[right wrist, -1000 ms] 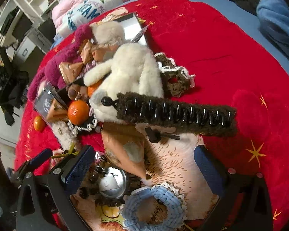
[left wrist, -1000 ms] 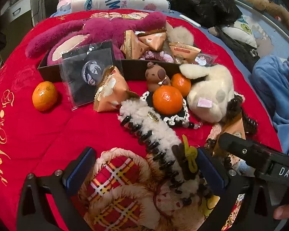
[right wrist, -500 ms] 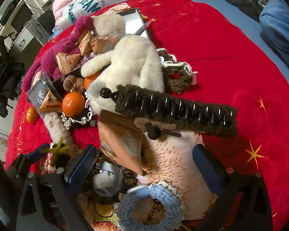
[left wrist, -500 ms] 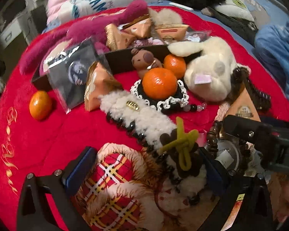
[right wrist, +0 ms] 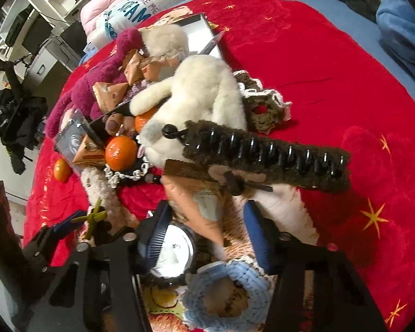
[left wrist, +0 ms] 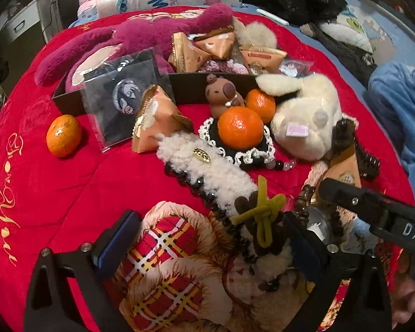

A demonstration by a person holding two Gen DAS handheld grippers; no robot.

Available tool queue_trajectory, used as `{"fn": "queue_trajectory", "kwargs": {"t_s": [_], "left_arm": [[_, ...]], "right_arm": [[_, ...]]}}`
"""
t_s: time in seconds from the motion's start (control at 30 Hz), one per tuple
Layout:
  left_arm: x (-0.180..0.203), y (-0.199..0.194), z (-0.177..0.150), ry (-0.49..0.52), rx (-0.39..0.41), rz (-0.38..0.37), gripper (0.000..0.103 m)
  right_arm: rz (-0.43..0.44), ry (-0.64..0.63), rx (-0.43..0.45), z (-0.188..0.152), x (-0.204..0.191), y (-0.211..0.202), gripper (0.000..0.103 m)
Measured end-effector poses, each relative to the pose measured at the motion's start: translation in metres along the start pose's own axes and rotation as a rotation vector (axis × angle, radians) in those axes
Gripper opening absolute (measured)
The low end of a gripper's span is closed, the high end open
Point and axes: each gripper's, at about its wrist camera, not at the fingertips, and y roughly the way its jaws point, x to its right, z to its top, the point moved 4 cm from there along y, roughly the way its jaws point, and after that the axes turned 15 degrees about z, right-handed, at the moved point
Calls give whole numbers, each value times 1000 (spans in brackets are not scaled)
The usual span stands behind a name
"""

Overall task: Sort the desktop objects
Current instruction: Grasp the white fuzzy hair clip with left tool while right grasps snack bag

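Note:
My left gripper (left wrist: 210,244) is open over the red blanket, its right finger beside the near end of a fluffy white hair claw (left wrist: 207,171) with a green knot. My right gripper (right wrist: 204,232) has its fingers closed in on the lower tip of an orange triangular snack packet (right wrist: 196,202), beside a round silver tin (right wrist: 174,251). A dark brown fluffy hair claw (right wrist: 265,155) lies just beyond it. A black box (left wrist: 185,85) holds snack packets and a maroon plush (left wrist: 141,38).
Mandarins (left wrist: 240,131) (left wrist: 63,135), a capybara figure (left wrist: 222,94), a white plush rabbit (left wrist: 307,119), a badge in clear wrap (left wrist: 121,96), a blue crochet ring (right wrist: 227,296) and a brown crochet scrunchie (right wrist: 265,110) crowd the blanket. The right gripper shows in the left wrist view (left wrist: 373,210).
My right gripper's fingers have narrowed from wide open onto the orange triangular packet. My left gripper has swayed slightly and stays open by the white claw.

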Motion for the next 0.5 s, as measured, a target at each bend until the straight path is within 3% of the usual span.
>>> {"fn": "queue_trajectory", "kwargs": {"t_s": [0.07, 0.17, 0.23, 0.37, 0.5], "left_arm": [[-1, -1, 3, -2, -1, -7, 93], [7, -6, 6, 51, 28, 2, 66], [14, -10, 9, 69, 37, -31, 50], [11, -14, 17, 48, 30, -50, 47], [9, -29, 33, -38, 43, -97, 45]], "right_arm": [[11, -10, -2, -2, -4, 0, 40], [19, -31, -5, -2, -9, 0, 35], [29, -30, -6, -2, -11, 2, 34], [57, -9, -1, 0, -15, 0, 34], [82, -1, 13, -2, -7, -14, 34]]}}
